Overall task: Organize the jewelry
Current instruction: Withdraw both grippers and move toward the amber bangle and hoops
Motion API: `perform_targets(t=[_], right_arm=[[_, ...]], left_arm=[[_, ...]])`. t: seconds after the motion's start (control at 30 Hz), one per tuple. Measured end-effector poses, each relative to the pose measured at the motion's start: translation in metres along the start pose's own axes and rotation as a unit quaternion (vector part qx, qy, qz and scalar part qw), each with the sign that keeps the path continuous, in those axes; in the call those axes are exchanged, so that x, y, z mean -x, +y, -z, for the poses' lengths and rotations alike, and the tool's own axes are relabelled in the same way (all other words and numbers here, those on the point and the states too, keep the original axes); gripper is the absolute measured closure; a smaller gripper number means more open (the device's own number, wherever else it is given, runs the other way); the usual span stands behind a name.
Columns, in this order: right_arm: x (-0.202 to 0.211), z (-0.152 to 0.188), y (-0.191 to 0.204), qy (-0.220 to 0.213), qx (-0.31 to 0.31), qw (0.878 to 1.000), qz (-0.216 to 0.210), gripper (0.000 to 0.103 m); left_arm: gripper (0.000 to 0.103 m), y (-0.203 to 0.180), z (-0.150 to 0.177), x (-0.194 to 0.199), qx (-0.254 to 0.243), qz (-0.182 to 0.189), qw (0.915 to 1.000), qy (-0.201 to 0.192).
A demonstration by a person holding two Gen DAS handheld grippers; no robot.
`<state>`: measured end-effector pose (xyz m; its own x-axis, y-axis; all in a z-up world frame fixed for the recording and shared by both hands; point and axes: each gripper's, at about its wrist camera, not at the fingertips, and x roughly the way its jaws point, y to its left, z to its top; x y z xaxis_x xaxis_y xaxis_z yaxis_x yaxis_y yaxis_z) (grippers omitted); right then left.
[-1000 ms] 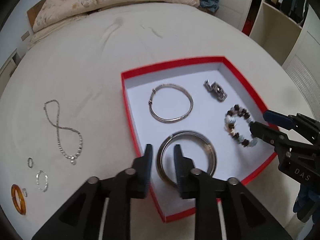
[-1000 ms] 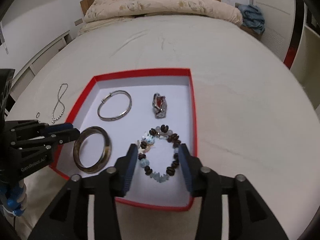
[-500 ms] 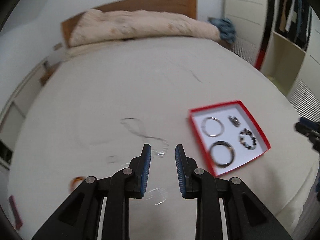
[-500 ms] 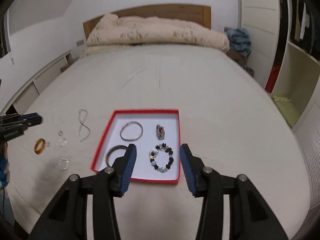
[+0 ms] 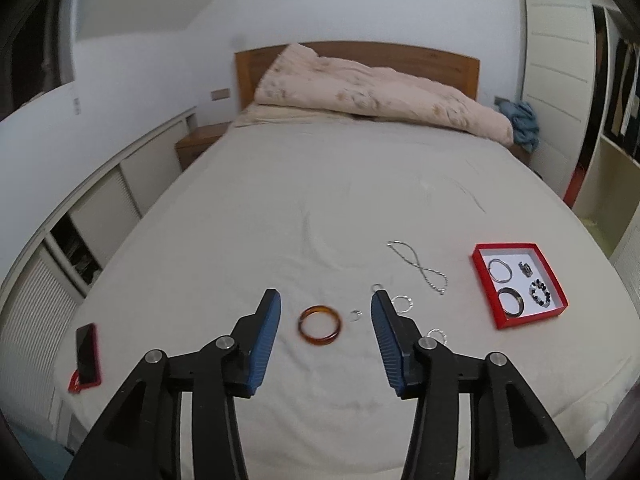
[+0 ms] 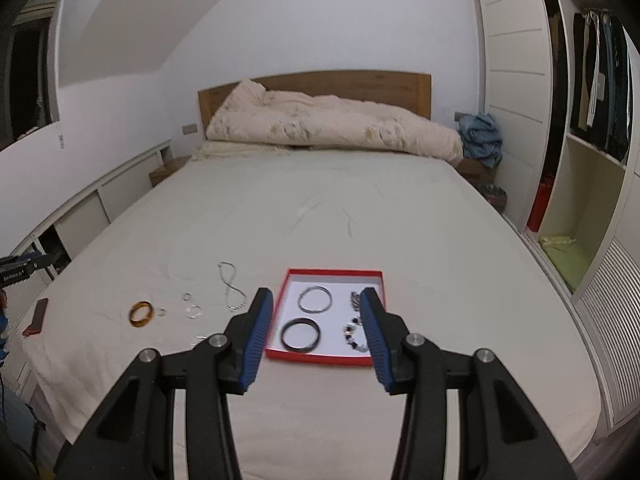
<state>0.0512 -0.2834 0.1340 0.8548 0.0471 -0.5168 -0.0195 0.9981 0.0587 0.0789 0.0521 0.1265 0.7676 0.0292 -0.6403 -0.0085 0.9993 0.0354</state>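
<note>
A red-rimmed box point(image 5: 484, 276) point(image 6: 280, 292) lies on the bed and holds a silver bangle point(image 6: 315, 299), a dark bangle point(image 6: 300, 334), a beaded bracelet point(image 5: 540, 295) and a small clasp piece point(image 5: 526, 268). Left of it on the sheet lie a silver chain point(image 5: 420, 268), an amber bangle point(image 5: 319, 325) point(image 6: 141, 313) and small silver rings point(image 5: 402, 303). My left gripper point(image 5: 325, 334) is open and empty, high above the amber bangle. My right gripper point(image 6: 316, 326) is open and empty, high above the box.
A phone in a red case point(image 5: 87, 352) lies near the bed's left edge. A crumpled duvet point(image 5: 372, 92) lies at the headboard. A low cabinet runs along the left wall, and a wardrobe point(image 6: 592, 160) stands at the right.
Both grippers have pulled up and back from the box. The left one has swung left over the loose jewelry and opened wider. The dark bangle lies in the box.
</note>
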Motion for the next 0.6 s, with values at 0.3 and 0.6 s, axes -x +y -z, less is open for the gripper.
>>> perform_targets(t=[0.3,0.6], right_arm=[[0.044,-0.007,0.056,-0.032,0.024,0.999,-0.026,0.06],[0.038,-0.005,0.098,-0.031,0.033,0.997,-0.055,0.06]], left_arm=[[0.052,0.071,0.037,0.054,0.055,-0.02,0.998,-0.022],[0.051,0.108,0.072,0.06,0.084,-0.033,0.9959,-0.009]])
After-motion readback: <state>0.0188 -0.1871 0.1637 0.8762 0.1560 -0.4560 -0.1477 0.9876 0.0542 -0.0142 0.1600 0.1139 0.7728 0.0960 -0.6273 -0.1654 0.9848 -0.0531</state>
